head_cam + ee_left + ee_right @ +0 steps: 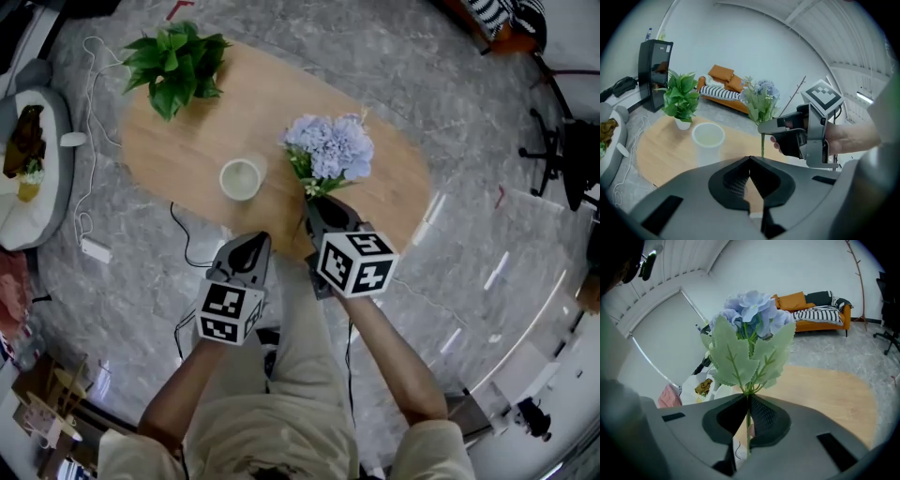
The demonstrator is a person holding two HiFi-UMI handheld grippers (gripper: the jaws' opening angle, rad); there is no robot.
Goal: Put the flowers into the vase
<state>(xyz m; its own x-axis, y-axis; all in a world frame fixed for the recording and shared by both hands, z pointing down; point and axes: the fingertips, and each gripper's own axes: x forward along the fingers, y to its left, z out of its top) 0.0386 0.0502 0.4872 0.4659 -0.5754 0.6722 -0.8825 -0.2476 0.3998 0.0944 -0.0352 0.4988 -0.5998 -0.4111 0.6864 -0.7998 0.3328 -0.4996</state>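
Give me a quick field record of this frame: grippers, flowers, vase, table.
right gripper: shut on the stem of the flowers, blooms above the jaws
left gripper: shut, nothing between the jaws
flowers: blue bunch with green leaves, held over the near side of the table, not in the vase
vase: white, upright on the table, no flowers in it, left of the flowers in the head view
potted plant: green, at the table's far left end
table: oval, wooden
task state: flowers not yet in vase
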